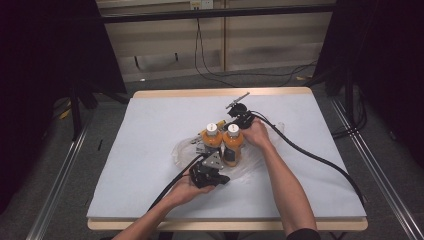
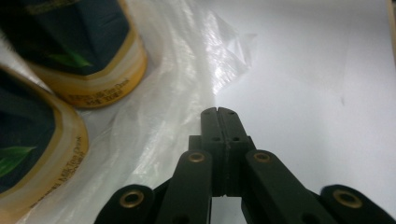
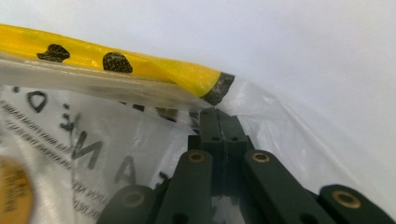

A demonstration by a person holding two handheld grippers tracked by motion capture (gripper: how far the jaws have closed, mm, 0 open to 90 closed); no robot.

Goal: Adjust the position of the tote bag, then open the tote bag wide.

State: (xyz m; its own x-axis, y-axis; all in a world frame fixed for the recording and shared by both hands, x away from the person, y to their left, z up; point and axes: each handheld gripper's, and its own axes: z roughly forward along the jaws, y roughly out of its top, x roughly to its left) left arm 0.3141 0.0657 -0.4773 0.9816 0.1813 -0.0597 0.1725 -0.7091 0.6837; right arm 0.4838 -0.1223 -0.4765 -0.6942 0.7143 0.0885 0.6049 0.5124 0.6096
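On the table (image 1: 150, 130): two bottles (image 1: 232, 142); one plastic bag (image 2: 154, 121); both grippers' fingers together.

The white counter (image 1: 150, 150) is evenly lit from above, while the room's left and right sides sink into darkness. Glare gleams on the clear plastic bag (image 2: 187, 70). In both gripper views the near bottles (image 2: 70, 51) blur softly.

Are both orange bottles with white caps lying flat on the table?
No, the two orange bottles with white caps stand upright, side by side on the clear plastic bag.
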